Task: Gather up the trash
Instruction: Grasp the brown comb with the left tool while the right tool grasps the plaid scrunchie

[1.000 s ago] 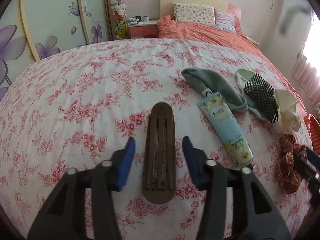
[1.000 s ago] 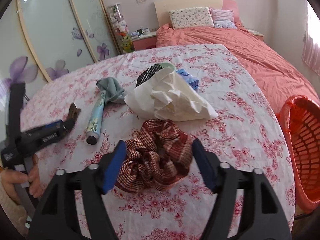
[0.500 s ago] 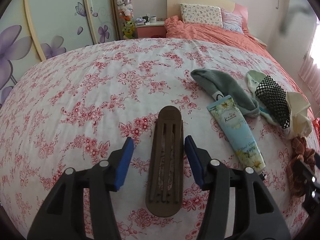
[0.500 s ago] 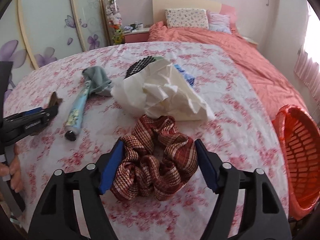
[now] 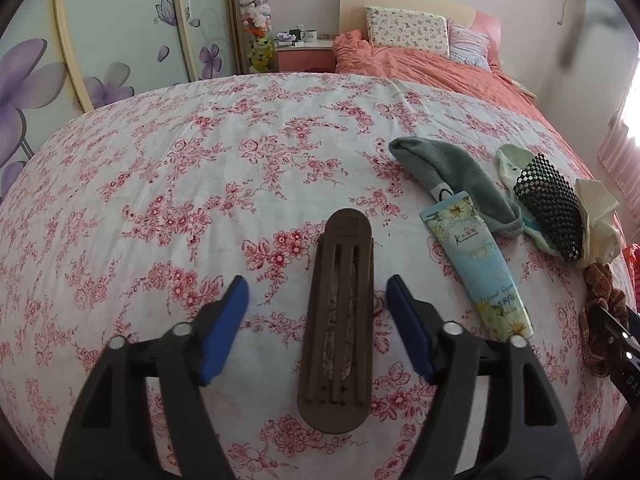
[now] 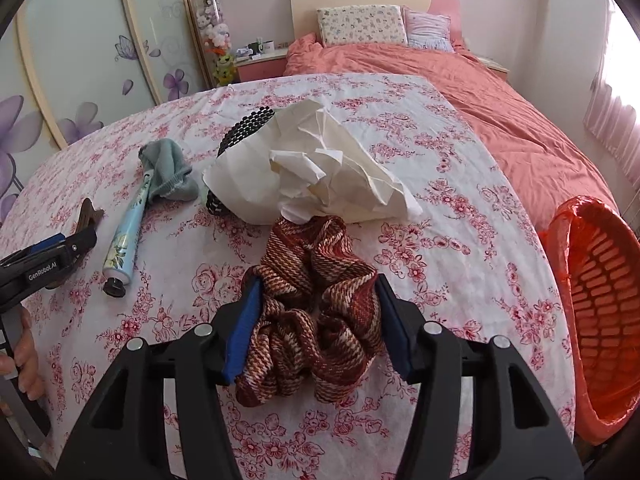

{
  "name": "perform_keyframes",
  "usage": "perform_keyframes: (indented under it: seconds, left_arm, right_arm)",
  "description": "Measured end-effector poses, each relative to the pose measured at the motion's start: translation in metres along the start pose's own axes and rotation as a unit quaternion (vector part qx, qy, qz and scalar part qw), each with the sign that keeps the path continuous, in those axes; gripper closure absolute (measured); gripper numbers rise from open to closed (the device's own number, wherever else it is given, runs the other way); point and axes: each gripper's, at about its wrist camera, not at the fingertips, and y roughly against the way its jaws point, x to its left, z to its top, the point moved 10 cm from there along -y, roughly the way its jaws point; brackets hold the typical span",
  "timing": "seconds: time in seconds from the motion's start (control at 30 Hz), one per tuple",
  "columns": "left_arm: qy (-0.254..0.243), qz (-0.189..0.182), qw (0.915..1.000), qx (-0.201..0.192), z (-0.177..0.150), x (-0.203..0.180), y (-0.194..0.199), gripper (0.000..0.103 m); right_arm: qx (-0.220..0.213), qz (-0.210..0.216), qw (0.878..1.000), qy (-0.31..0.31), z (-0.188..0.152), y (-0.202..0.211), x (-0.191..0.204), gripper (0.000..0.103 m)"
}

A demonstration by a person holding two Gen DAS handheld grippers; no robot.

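The right hand-held gripper (image 6: 316,322) brackets a red-brown woven scrunchie (image 6: 310,316) on the near part of the flower-print counter (image 6: 460,208). Its jaws have just been closing, and both blue pads now press into the fabric's sides at a middling width. To do this step well, I judge the squeeze should go on until the soft cloth is bunched firmly, since a loose pinch on springy fabric could slip on lifting; then it can be carried right to the orange basket (image 6: 600,320) just beside the counter's right edge. The crumpled white paper (image 6: 320,172) touches the scrunchie's far side and may drag along.

The left hand-held gripper (image 5: 318,320) stands wide, its jaws having just been opening. A brown slotted hair clip (image 5: 340,320) lies between them on the counter, clear of both pads, so it holds nothing. Right of it lie a hand cream tube (image 5: 476,268) and a grey sock (image 5: 452,180).
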Motion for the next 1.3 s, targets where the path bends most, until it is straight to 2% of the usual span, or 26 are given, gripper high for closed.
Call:
perform_keyframes:
  seconds: [0.1,0.33,0.6,1.3]
  left_arm:
    - [-0.001,0.004,1.0,0.004,-0.001,0.0,-0.001,0.022]
    - [0.011,0.011,0.9999,0.005,-0.001,0.006,-0.002,0.021]
    - [0.019,0.016,0.9996,0.011,-0.003,0.01,-0.003,0.012]
    - [0.021,0.015,0.9996,0.012,-0.002,0.01,-0.003,0.008]
  right_arm:
    - [0.001,-0.003,1.0,0.002,-0.001,0.0,0.001,0.046]
    - [0.002,-0.003,1.0,0.0,0.0,0.0,-0.001,0.042]
    - [0.002,0.0,1.0,-0.004,-0.001,0.0,-0.003,0.04]
    - [0.002,0.007,1.0,-0.007,-0.001,0.001,-0.003,0.038]
